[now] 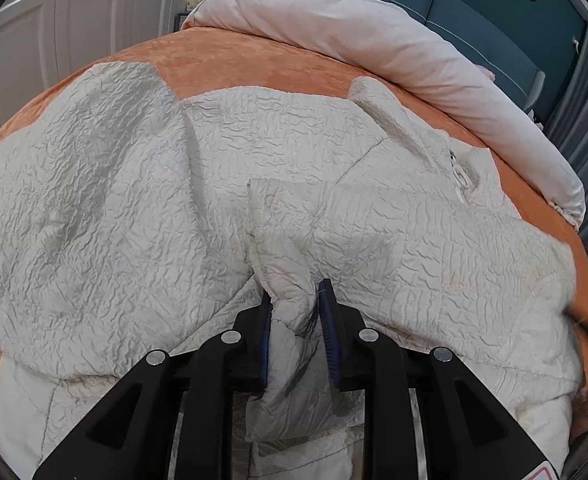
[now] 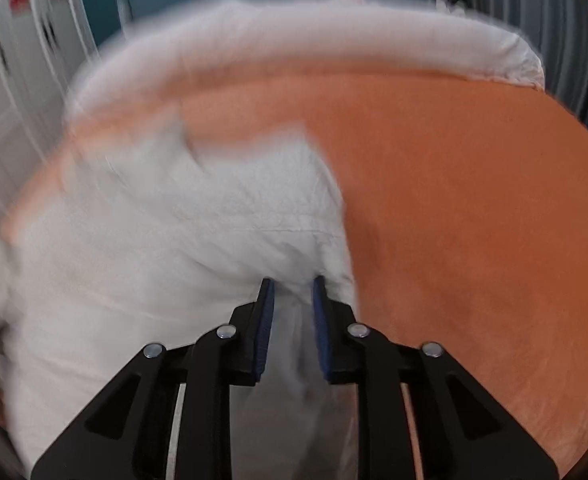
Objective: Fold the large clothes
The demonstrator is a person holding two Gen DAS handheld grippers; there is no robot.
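A large cream quilted jacket (image 1: 141, 184) lies spread over an orange bed cover (image 1: 253, 60); its collar and zip (image 1: 458, 172) point to the right. My left gripper (image 1: 296, 292) is shut on a bunched fold of the jacket, with fabric pinched between the blue pads (image 1: 326, 320). In the right wrist view, which is blurred, my right gripper (image 2: 292, 282) is shut on the jacket's edge (image 2: 197, 240), with the orange cover (image 2: 474, 220) bare to its right.
A rolled pale pink duvet (image 1: 374, 40) lies along the far side of the bed and also shows in the right wrist view (image 2: 294, 44). Behind it is a teal headboard (image 1: 474, 20). White wardrobe doors (image 1: 73, 12) stand at the left.
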